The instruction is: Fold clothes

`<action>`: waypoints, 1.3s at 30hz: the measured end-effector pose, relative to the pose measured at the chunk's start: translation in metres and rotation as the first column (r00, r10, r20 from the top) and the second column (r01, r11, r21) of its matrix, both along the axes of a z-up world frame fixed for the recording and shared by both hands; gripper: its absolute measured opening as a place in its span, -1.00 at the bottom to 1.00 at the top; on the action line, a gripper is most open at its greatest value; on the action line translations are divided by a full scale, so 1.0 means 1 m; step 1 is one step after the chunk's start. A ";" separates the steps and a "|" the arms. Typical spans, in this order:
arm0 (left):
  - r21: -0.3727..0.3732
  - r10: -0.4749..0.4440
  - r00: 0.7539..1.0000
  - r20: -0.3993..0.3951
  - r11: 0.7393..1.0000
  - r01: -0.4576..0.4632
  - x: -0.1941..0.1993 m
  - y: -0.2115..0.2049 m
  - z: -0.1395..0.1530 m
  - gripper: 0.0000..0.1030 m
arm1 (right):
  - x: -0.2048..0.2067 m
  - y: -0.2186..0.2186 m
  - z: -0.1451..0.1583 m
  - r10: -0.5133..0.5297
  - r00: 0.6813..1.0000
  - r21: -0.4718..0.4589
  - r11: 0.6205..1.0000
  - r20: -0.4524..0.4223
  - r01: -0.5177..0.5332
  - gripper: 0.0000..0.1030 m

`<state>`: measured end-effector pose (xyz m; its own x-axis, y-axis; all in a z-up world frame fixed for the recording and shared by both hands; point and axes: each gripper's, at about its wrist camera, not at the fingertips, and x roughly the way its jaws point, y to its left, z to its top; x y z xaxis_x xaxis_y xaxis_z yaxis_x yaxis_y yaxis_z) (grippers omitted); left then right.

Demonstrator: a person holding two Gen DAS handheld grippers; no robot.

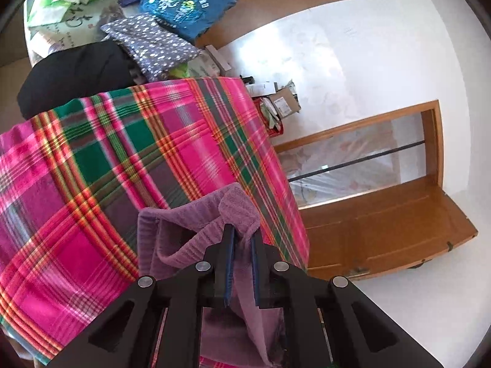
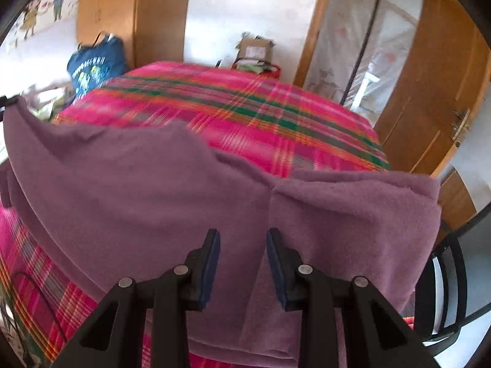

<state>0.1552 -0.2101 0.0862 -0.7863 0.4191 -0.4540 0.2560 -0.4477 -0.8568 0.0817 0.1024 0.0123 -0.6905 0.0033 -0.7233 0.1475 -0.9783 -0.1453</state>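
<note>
A purple fleece garment hangs over a table covered with a pink and green plaid cloth. My left gripper is shut on one folded corner of it, and fabric bunches up past the fingertips. In the right wrist view the same purple garment spreads wide above the plaid cloth, its left end pulled up and away to the picture's edge. My right gripper holds a thick fold that fills the gap between its pads. A crease runs from the garment's top edge down into the jaws.
At the table's far end lie a blue printed garment, a dotted purple fabric and a black garment. Cardboard boxes sit on the floor beyond. A wooden door stands open, and a black chair is at the right.
</note>
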 end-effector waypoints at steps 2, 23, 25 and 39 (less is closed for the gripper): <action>-0.012 -0.005 1.000 -0.006 1.000 0.005 -0.004 0.002 0.005 -0.81 | 0.012 -0.006 0.012 0.076 0.996 -0.058 0.995 -0.056 -0.080 -0.37; -0.054 -0.030 0.998 -0.049 0.998 0.027 -0.051 0.002 0.039 -0.81 | 0.009 -0.055 -0.005 0.265 0.964 0.240 0.934 0.026 -0.264 -0.89; -0.065 -0.029 0.998 -0.052 0.998 0.026 -0.058 0.001 0.042 -0.81 | 0.001 -0.047 0.011 0.247 0.969 0.237 0.942 -0.019 -0.236 -0.91; -0.082 -0.043 0.998 -0.035 0.996 0.040 -0.100 -0.001 0.043 -0.81 | -0.051 -0.043 0.066 0.203 0.969 0.292 0.944 -0.144 -0.154 -0.92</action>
